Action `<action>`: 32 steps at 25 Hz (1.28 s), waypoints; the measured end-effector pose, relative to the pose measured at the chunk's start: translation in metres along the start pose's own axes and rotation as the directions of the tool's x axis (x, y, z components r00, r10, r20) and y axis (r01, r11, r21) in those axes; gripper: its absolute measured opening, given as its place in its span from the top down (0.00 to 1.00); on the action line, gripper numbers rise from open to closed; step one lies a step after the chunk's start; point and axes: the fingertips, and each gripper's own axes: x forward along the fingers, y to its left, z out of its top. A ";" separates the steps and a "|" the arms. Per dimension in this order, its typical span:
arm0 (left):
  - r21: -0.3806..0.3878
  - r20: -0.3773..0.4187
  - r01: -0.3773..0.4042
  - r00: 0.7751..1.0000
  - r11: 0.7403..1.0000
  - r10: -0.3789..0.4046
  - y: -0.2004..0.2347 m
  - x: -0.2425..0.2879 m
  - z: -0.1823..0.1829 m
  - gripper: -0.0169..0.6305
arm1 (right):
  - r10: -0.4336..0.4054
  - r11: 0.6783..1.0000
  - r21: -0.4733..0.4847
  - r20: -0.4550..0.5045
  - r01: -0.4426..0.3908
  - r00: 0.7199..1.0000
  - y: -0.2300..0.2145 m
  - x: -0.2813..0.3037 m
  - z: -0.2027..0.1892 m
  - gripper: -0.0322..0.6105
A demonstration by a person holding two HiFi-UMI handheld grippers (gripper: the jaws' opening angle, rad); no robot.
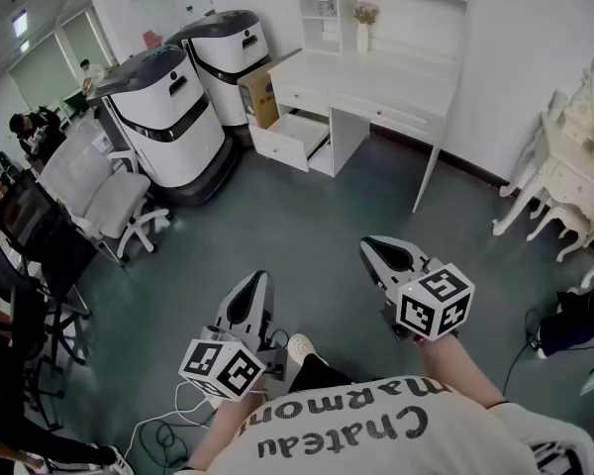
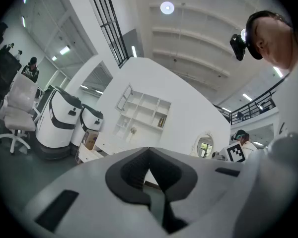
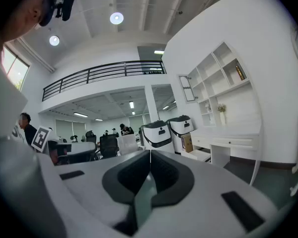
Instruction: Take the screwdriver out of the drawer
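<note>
A: Where is the screwdriver?

B: We cannot see it. The only open drawer (image 1: 291,139) is in the upper middle of the head view. It is pulled out from the left end of the white bench (image 1: 376,79), well apart from us across the grey floor (image 1: 277,216). If the screwdriver is there, it lies inside, hidden by the drawer's wall.

A: And our hands?

B: Both are low in the frame, pointing roughly level toward the bench. The left hand-held gripper (image 1: 260,279) has its jaws pressed together with nothing between them. The right hand-held gripper (image 1: 368,244) is likewise closed and empty.

A: So we must open one before reaching in.

B: Yes. We expect a light, stiff tool that rolls easily. Its metal shaft is probably thin and slippery, so we should take it across the handle, near the middle, where the pads get more to bite on.

A: Anything in our way?

B: The white machines (image 1: 173,117) and a cardboard box (image 1: 261,99) stand just left of the drawer.
</note>
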 end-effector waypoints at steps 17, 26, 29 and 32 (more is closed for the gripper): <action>-0.057 -0.028 -0.013 1.000 0.998 0.011 0.099 0.086 0.003 0.94 | -0.065 0.992 0.104 -0.076 0.072 0.995 -0.070 0.104 -0.010 0.91; -0.006 -0.024 0.040 0.999 0.999 -0.040 0.183 0.180 0.076 0.94 | -0.146 0.980 0.134 -0.016 0.147 0.989 -0.116 0.226 0.052 0.90; 0.006 -0.022 0.044 0.999 0.999 -0.044 0.213 0.198 0.094 0.94 | -0.160 0.974 0.167 0.014 0.156 0.987 -0.124 0.262 0.066 0.90; 0.012 -0.016 0.054 0.998 0.998 -0.054 0.240 0.213 0.110 0.94 | -0.161 0.969 0.193 0.025 0.154 0.987 -0.126 0.294 0.074 0.90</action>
